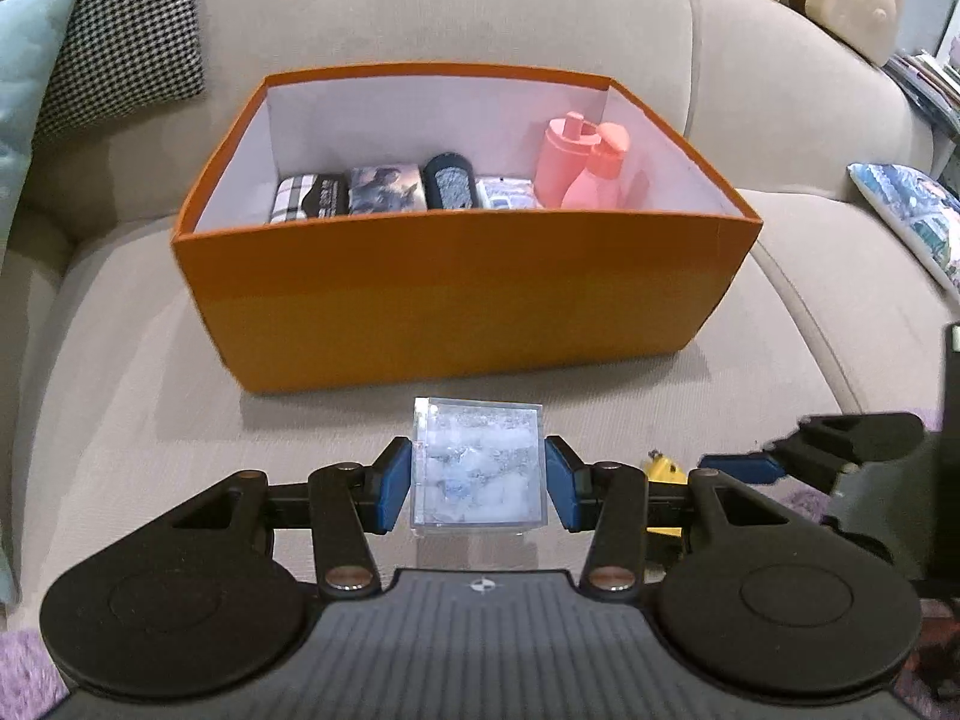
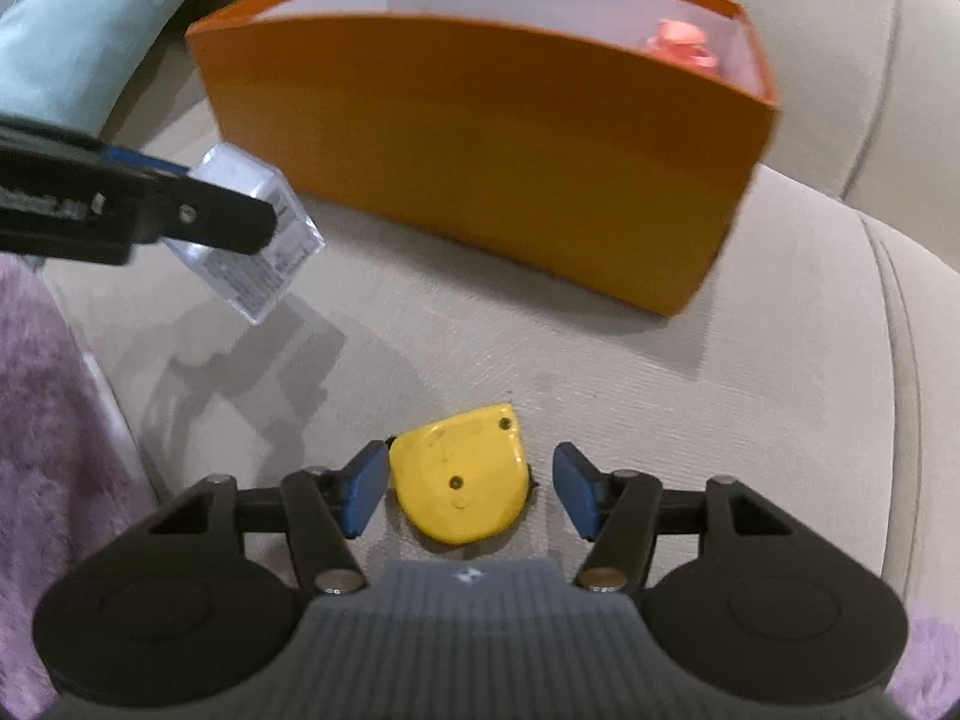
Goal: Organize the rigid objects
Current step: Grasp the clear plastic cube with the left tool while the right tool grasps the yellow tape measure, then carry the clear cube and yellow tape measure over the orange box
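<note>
So here we have the orange box (image 1: 456, 294) sitting on the beige sofa seat (image 1: 150, 372), and we're using it as our reference for everything. Inside it, along the far wall, we can see a checked pack (image 1: 294, 198), a printed pack (image 1: 387, 187), a dark cylinder-ish thing (image 1: 450, 183), a pale packet (image 1: 510, 195) and, at the right end, two pink bottles (image 1: 579, 165) standing upright.

Our left tongs (image 1: 479, 477) are clamped on a clear plastic cube (image 1: 479, 468) with something white and bluish inside. It sits just in front of the box's near wall, and from the right wrist view it hangs clear of the seat, tilted, with its shadow below it.

Our right tongs (image 2: 470, 492) are spread apart around a yellow rounded case (image 2: 462, 474) lying flat on the seat, in front of the box toward its right end. The left pad looks right up against the case, the right pad stands off with a gap, so nothing is gripped there.

To the left of the box there's a houndstooth cushion (image 1: 120, 30) and a light blue pillow (image 1: 30, 72).
</note>
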Tool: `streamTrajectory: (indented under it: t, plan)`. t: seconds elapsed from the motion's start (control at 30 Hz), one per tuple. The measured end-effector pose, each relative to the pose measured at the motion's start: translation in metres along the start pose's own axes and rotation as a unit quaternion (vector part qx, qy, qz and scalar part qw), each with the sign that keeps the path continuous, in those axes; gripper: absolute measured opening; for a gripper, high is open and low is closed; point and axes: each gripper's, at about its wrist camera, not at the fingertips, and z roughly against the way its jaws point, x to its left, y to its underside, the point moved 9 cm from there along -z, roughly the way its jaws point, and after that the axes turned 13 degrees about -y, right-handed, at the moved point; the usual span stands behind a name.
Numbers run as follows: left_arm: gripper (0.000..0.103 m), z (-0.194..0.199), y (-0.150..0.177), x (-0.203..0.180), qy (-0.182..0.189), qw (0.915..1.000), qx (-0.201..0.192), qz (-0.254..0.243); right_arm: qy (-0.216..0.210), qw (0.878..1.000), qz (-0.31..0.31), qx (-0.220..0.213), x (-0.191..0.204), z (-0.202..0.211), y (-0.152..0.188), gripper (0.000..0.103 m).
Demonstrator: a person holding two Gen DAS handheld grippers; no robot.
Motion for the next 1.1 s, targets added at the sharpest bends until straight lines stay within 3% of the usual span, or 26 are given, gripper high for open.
streamTrajectory:
  t: [0.27,0.5,0.63,0.87,0.97,1.1]
  plan:
    - [0.054,0.014,0.005,0.008,0.004,0.9998,-0.003,0.018,0.012,0.999,0.027,0.018,0.000,-0.015,0.001,0.059]
    - [0.054,0.037,-0.009,0.019,0.022,0.9988,-0.017,0.041,-0.010,1.000,-0.013,-0.024,-0.006,0.016,-0.010,0.058]
    - [0.054,0.055,-0.036,0.030,0.050,0.9966,-0.027,0.060,-0.021,0.997,-0.006,-0.071,0.000,0.053,-0.042,0.058]
    - [0.054,0.056,-0.117,0.041,0.071,0.9955,-0.027,0.057,-0.048,0.989,0.024,-0.136,-0.002,0.105,-0.127,0.058]
    - [0.054,0.032,-0.142,0.038,0.075,0.9958,-0.008,0.052,-0.047,0.991,0.018,-0.128,-0.007,0.093,-0.155,0.058]
    - [0.054,-0.016,-0.156,0.034,0.061,0.9969,0.028,0.041,-0.050,0.995,-0.013,-0.082,-0.027,0.057,-0.172,0.058]
